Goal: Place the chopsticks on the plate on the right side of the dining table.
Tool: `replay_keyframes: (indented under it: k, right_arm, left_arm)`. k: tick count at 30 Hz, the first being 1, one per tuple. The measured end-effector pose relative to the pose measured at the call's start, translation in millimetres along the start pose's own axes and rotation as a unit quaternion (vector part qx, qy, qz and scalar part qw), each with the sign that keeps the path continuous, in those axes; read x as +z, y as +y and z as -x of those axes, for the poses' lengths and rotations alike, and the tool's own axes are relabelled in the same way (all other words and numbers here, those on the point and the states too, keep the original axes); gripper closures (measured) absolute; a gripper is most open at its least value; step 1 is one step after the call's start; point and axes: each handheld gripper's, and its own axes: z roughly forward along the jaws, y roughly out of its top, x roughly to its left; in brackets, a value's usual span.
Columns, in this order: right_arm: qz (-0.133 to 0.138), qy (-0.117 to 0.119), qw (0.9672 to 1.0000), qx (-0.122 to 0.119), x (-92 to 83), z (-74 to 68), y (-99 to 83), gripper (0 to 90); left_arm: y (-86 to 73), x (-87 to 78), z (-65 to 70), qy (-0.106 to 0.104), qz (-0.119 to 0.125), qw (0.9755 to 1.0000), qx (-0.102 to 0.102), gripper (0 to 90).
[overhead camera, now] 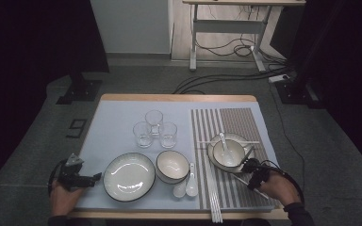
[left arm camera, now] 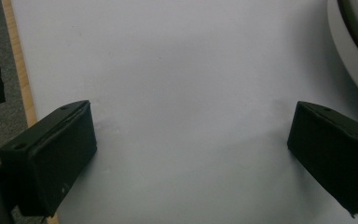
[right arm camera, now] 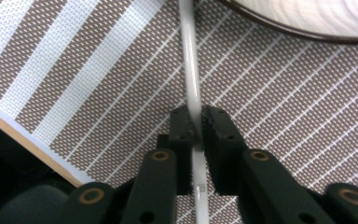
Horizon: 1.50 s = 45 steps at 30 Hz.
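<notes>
R gripper, nearest the lens in the right gripper view: jaws clamped on a white chopstick, which runs up to 12 o'clock toward a bowl rim. Striped placemat underneath.

High view: R gripper sits on the placemat at approx 5 o'clock of the stacked plate+bowl, a spoon inside the bowl. More white chopsticks lie along the mat's left edge.

L gripper: jaws wide apart, nothing btwn them, over the pale blue mat. In the high view the L gripper is at 9 o'clock of the big plate, just beside its rim.

Small bowl at 3 o'clock of that plate; two spoons beside it; three glasses at 12.
</notes>
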Motion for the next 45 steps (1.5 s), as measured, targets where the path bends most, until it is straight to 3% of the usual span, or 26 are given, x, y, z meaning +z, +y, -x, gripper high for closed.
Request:
replay_keyframes:
  k: [7, 10, 18, 45]
  right_arm:
    - [-0.002, -0.014, 0.9999, -0.008, -0.1, -5.1, 0.6, 83.2]
    - [0.004, 0.003, 0.9999, -0.011, -0.4, -6.1, -1.4, 84.1]
    - [0.016, 0.02, 0.9997, -0.005, -0.6, -10.3, -7.6, 84.3]
    - [0.051, 0.056, 0.9966, -0.033, -28.9, -31.3, -23.3, 84.3]
  left_arm:
    - [0.0, 0.0, 0.0, 0.0, 0.0, 1.0, 0.0, 0.9]
    - [0.0, 0.0, 0.0, 0.0, 0.0, 1.0, 0.0, 0.9]
    - [0.0, 0.0, 0.0, 0.0, 0.0, 1.0, 0.0, 0.9]
    - [0.0, 0.0, 0.1, 0.0, 0.0, 1.0, 0.0, 0.9]
